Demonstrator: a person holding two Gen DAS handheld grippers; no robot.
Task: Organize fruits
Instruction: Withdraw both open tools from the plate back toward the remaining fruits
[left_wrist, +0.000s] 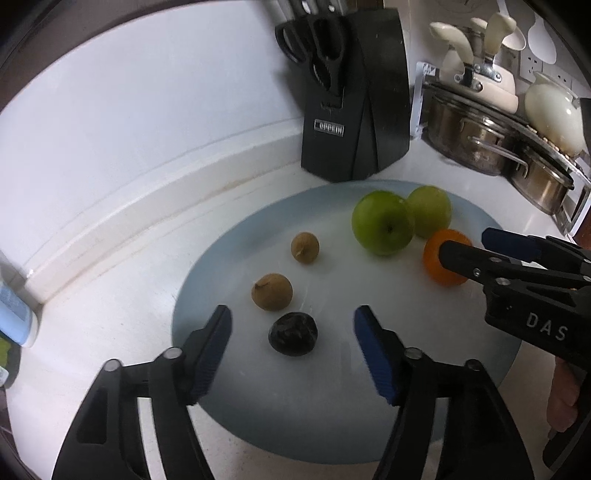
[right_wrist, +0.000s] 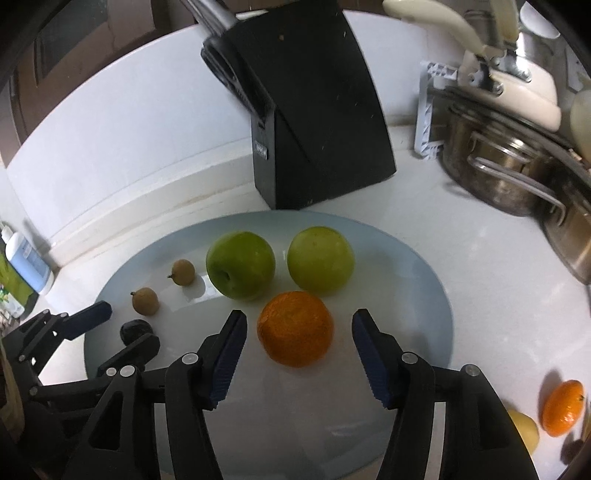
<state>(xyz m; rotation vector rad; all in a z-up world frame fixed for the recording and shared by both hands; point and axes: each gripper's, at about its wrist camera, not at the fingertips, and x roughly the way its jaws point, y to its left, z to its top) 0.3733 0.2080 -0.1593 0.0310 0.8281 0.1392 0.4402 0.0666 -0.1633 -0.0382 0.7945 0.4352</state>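
A pale blue plate (left_wrist: 332, 406) (right_wrist: 406, 295) holds two green apples (left_wrist: 382, 228) (right_wrist: 240, 264), two small brown fruits (left_wrist: 272, 291) (right_wrist: 145, 301), a dark wrinkled fruit (left_wrist: 293, 338) (right_wrist: 135, 329) and an orange (left_wrist: 431, 258) (right_wrist: 295, 328). My left gripper (left_wrist: 292, 314) (right_wrist: 127, 325) is open, and the dark fruit lies on the plate between its blue pads, clear of both. On the right, my right gripper (right_wrist: 299, 319) (left_wrist: 467, 242) is open astride the orange, with a gap on each side.
A black knife block (left_wrist: 354, 110) (right_wrist: 314, 110) stands behind the plate. Steel pots (left_wrist: 476, 144) (right_wrist: 498, 173) sit at the back right. On the counter at the right lie another orange (right_wrist: 563, 408) and a yellowish fruit (right_wrist: 524, 432). A bottle (right_wrist: 27, 258) is at far left.
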